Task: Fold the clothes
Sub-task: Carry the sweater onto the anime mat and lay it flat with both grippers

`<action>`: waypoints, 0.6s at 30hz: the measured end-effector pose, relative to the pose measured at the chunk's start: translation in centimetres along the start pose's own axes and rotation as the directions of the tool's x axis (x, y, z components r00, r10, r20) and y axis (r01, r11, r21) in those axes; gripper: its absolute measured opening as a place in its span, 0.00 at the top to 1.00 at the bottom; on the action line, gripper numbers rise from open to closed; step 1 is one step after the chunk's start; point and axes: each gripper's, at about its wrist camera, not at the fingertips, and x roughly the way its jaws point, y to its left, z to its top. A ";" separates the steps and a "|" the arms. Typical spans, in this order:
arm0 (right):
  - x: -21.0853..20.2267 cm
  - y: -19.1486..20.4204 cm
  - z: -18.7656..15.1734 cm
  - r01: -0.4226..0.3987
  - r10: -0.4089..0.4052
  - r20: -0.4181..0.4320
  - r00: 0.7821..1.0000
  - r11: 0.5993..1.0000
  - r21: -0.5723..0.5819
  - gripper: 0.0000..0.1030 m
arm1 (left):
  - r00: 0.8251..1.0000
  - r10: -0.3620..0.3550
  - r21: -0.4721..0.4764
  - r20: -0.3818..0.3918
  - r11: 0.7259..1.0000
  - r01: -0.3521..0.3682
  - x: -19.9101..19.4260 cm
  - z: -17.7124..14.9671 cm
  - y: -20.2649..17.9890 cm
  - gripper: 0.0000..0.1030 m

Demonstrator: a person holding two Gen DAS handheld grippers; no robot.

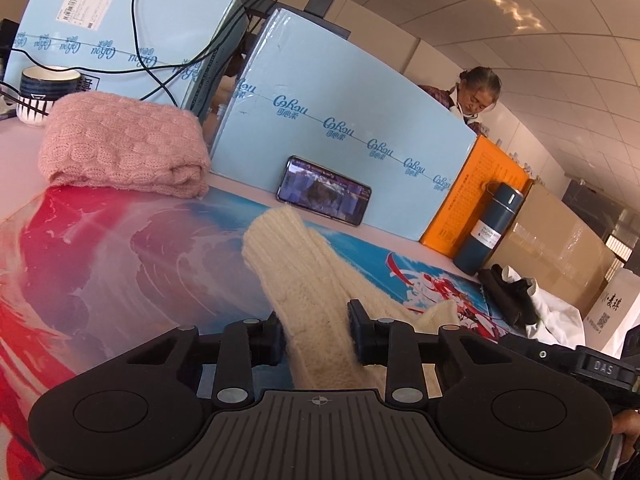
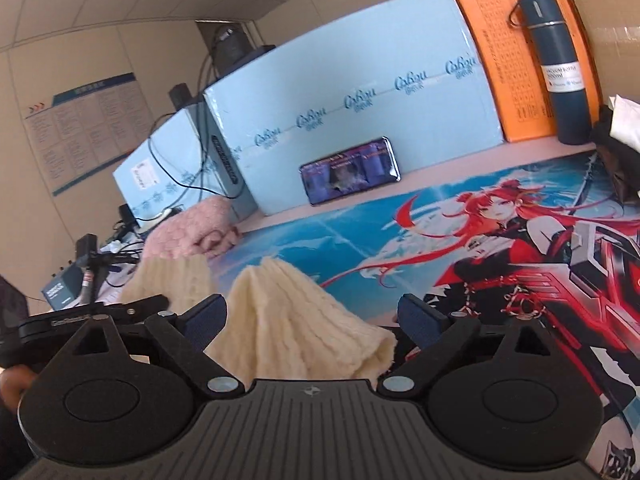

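Left gripper (image 1: 316, 332): fingers pressed in on a thick fold of the cream knit sweater (image 1: 304, 280); pads touch the knit on both sides, so it is pinching the garment. The sweater runs from between the fingers out over the printed desk mat (image 1: 132, 248), its far end lying just before the phone (image 1: 324, 191). The lower part is hidden under the gripper body.

Right gripper (image 2: 312, 316): fingers spread wide. A bunched ridge of the same cream knit (image 2: 288, 320) rises between them, close to the left finger and well apart from the right one. Whether the left pad touches the knit cannot be made out. A second hump of the sweater shows to the left, partly hidden by the other gripper's frame.

Pink knit (image 1: 124, 144), folded, sits at the mat's far left corner, beside a pale blue box (image 1: 344, 120). In the right view only its edge is visible.

The phone leans against the blue box, screen lit, content too blurred to read. Dark blue flask (image 1: 492, 228) stands by an orange box (image 1: 476, 196); label too small to read. Dark and white cloth (image 1: 516, 296) lies heaped by the flask, cut off by the frame edge. A dark patterned cup (image 1: 44, 92) sits behind the pink knit, partly hidden.
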 end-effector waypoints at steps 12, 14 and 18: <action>1.0 3.3 -1.9 0.038 -0.041 -0.017 0.999 0.987 -0.153 0.87 | 0.993 0.120 0.067 -0.003 0.991 -0.120 -1.6 0.5 1.8 0.74; 0.0 3.2 -1.6 0.062 -0.057 0.037 0.998 0.987 -0.148 0.87 | 0.996 0.079 0.129 0.036 0.988 -0.083 -1.1 1.6 0.2 0.76; -2.5 2.6 -1.2 0.149 -0.130 0.155 0.979 0.982 -0.116 0.88 | 1.000 0.015 0.245 0.022 0.969 -0.020 2.1 3.6 -2.4 0.77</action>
